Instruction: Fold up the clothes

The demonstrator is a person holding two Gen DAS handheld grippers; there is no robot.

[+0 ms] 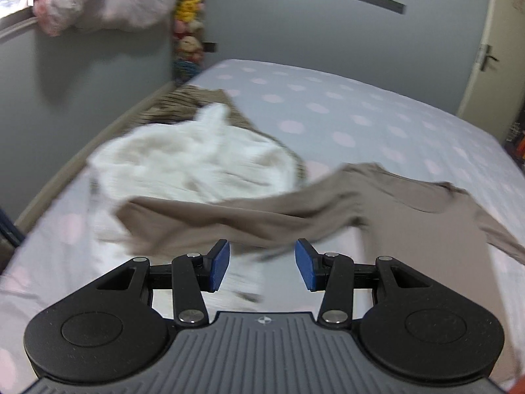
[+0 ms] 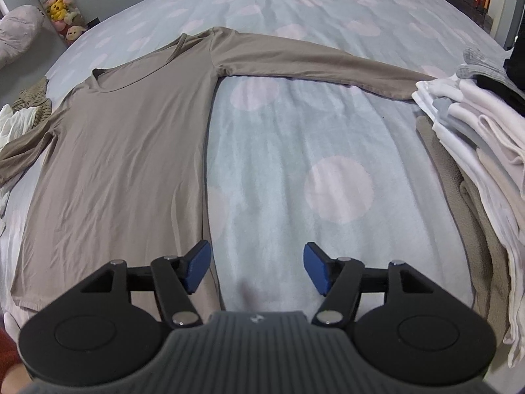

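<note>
One taupe long-sleeved shirt (image 2: 131, 151) lies flat on the dotted bed sheet (image 2: 295, 151), one sleeve reaching the folded stack (image 2: 472, 121). Its side edge runs under the right gripper (image 2: 256, 271); the left gripper (image 1: 262, 264) hovers above the other sleeve. Both stand apart, holding nothing.

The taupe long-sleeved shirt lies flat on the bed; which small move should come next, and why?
Probably the right claw should close on the taupe long-sleeved shirt at its near side edge, to start folding. It hangs open over that edge, holding nothing, and the outstretched sleeve reaches the stack of folded clothes.
</note>
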